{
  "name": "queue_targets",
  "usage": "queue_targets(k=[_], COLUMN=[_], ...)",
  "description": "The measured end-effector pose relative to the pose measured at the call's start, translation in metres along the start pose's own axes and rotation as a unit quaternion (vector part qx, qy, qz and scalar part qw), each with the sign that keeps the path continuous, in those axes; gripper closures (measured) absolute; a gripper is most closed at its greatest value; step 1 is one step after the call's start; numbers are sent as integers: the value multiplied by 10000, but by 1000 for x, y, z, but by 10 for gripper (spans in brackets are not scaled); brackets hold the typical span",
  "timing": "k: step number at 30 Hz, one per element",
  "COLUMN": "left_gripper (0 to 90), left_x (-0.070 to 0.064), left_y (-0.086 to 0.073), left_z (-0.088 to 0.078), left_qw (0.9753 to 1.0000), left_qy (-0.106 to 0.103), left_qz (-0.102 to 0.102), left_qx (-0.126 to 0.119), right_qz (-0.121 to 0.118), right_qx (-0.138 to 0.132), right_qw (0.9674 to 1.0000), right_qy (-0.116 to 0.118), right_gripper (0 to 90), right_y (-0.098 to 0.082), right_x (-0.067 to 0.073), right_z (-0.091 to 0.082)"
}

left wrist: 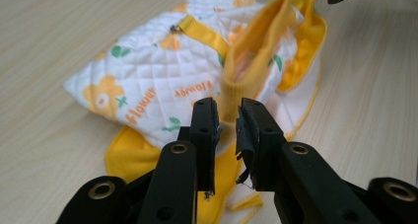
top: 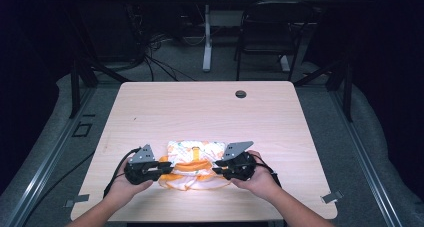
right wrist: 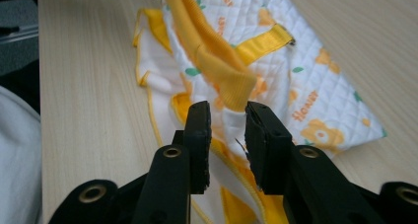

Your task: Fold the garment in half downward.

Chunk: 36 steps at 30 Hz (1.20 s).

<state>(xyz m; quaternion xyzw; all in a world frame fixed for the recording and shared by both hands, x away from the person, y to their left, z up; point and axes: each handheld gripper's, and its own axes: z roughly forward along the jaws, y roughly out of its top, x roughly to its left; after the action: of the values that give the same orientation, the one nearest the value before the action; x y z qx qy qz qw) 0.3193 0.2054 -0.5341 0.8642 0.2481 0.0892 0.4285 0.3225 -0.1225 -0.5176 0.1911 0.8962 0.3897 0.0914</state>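
Quilted garment [top: 194, 153] near worktop's [top: 210, 107] front edge; soft, light, limp; best held by its ribbed yellow band [left wrist: 235, 88]; left gripper [left wrist: 226, 121] clamps it; right gripper [right wrist: 226, 120] apart.

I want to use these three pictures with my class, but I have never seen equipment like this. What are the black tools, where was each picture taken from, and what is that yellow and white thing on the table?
There is no robot here. A person sits at a wooden table and holds a hand tool in each hand: a left gripper and a right gripper, each with two black jaws.

The high view looks down from above the person. The other two pictures come from small cameras riding on the grippers, looking along their jaws.

On the table lies a small quilted garment, white with orange flowers, printed words and yellow trim. A ribbed yellow band rises from it. In the left gripper view the jaws stand close on either side of the band's end; in the right gripper view they stand apart just below its other end. Whether either actually grips it, I cannot tell.
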Motion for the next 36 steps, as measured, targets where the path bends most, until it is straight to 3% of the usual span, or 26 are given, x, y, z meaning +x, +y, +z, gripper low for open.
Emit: queue_targets(k=[2,4,5,10,13,23,36], left_gripper=[777,825,850,893,894,895,895], left_x=[3,7,12,18,15,-1,-10], left_y=[5,9,12,14,9,-6,-23], left_z=[-2,0,6,21,27,21,30], left_qw=[9999,9998,9995,9992,9992,9994,9992], left_qy=[93,184,211,159,65,-100,-124], left_qz=[-26,-83,-197,-357,-372,-272,-205], left_qx=[-81,-87,-87,34,117,170,330], right_qz=[21,87,117,225,286,-17,24], right_qx=[-16,-40,-11,60,154,230,450], right_qw=[10000,9998,9996,9992,9993,9996,9985], right_qy=[-72,-199,-242,-325,-192,133,313], right_gripper=[755,837,861,880,871,872,874], right_y=[1,5,7,10,8,1,-21], right_x=[-2,-6,-9,-18,-23,1,14], right_z=[-1,1,5,22,34,31,39])
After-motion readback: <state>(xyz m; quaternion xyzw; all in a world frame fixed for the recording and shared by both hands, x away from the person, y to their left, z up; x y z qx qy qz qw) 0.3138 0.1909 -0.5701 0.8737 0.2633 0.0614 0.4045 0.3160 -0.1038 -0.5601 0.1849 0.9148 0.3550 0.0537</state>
